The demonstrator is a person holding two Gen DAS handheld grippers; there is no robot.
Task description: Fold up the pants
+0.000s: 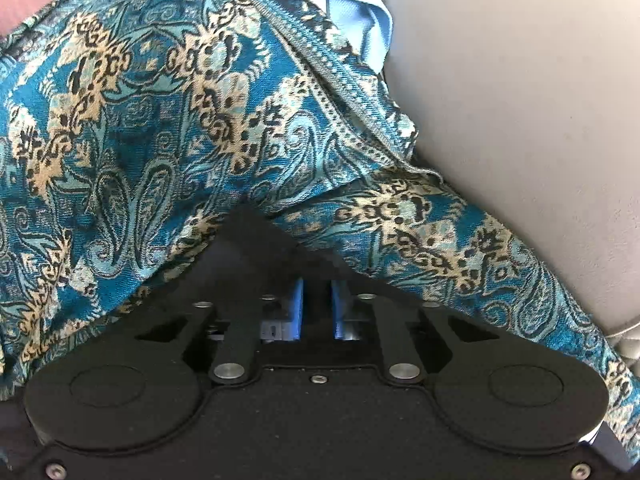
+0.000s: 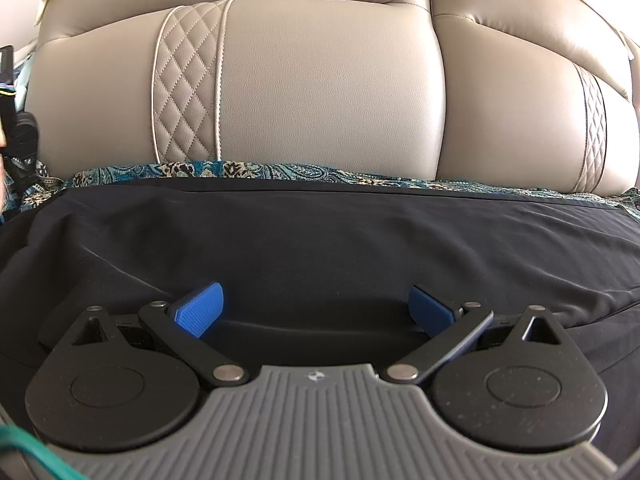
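Left gripper (image 1: 317, 280) sits low centre in its own view, its blue pads (image 1: 298, 308) drawn close with only a narrow dark gap between them. A dark triangular flap covers the fingertips, so I cannot tell whether anything is pinched there. It points up the frame into a teal paisley cloth (image 1: 160, 128) that fills the left and middle, bunched and creased, with a striped hem running diagonally toward the lower right. Pale blue fabric (image 1: 360, 12) shows at the top centre, and a beige leather cushion (image 1: 520, 100) fills the right side.

Right gripper (image 2: 316, 308) is spread wide in the lower half of its view, blue pads (image 2: 200, 310) far apart and angled outward, holding nothing. It lies low and level over the pants (image 2: 320, 240), a dark navy garment spread flat across the middle of the frame, with soft wrinkles. A strip of the paisley cloth shows just beyond the pants' far edge. Behind it rises the beige sofa back (image 2: 320, 80), with a quilted diamond panel at centre left.
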